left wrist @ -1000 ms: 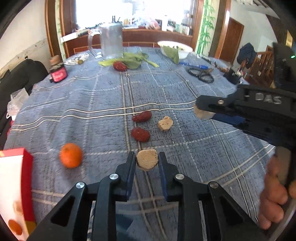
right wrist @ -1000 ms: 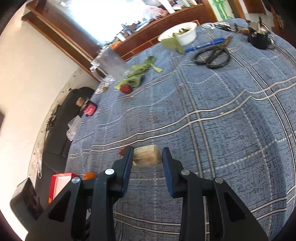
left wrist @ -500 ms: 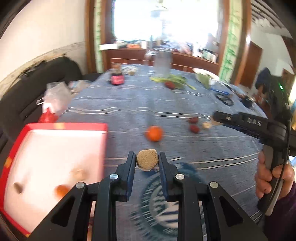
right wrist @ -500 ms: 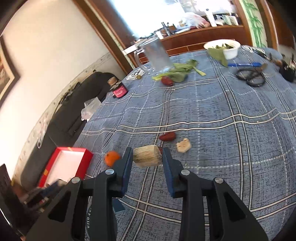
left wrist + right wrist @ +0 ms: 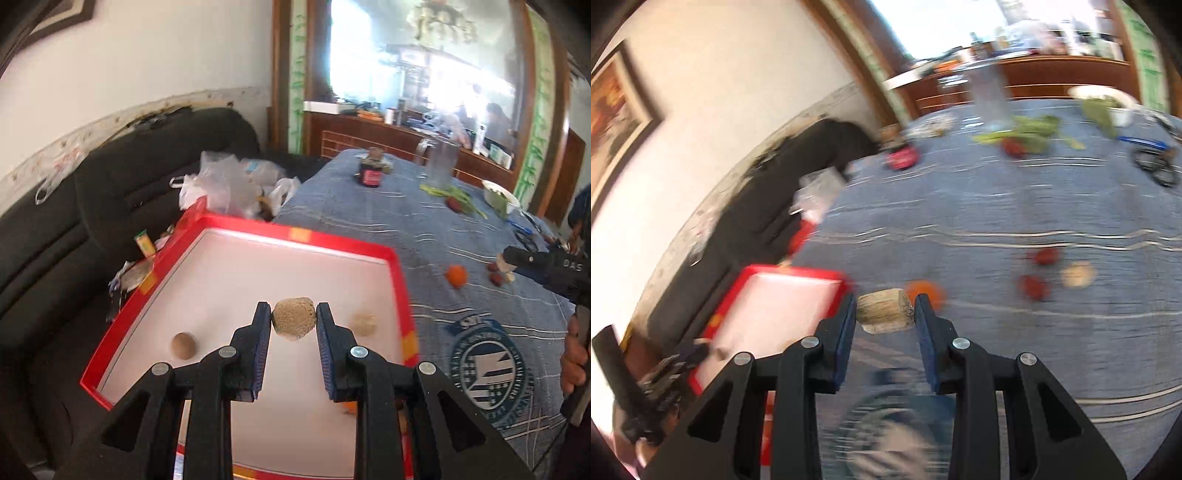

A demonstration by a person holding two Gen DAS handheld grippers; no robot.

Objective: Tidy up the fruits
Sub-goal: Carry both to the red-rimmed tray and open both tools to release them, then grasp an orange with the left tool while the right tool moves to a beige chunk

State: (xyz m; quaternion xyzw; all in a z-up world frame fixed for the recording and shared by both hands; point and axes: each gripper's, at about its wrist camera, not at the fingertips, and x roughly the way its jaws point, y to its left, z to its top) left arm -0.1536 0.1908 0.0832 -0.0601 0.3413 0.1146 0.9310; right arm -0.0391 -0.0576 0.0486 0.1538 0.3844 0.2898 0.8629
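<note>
The left gripper squeezes a rough tan fruit piece above the red tray, the right gripper squeezes another chunk; both look light, crumbly, best pinched sideways.

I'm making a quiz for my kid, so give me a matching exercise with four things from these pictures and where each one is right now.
Things:
1. tan round piece
2. cut log-like piece
3. orange fruit
4. small brown ball

Places:
A. lying in the red tray
B. in the left gripper
C. on the blue tablecloth
D. in the right gripper

Pairs: 1-B, 2-D, 3-C, 4-A
</note>
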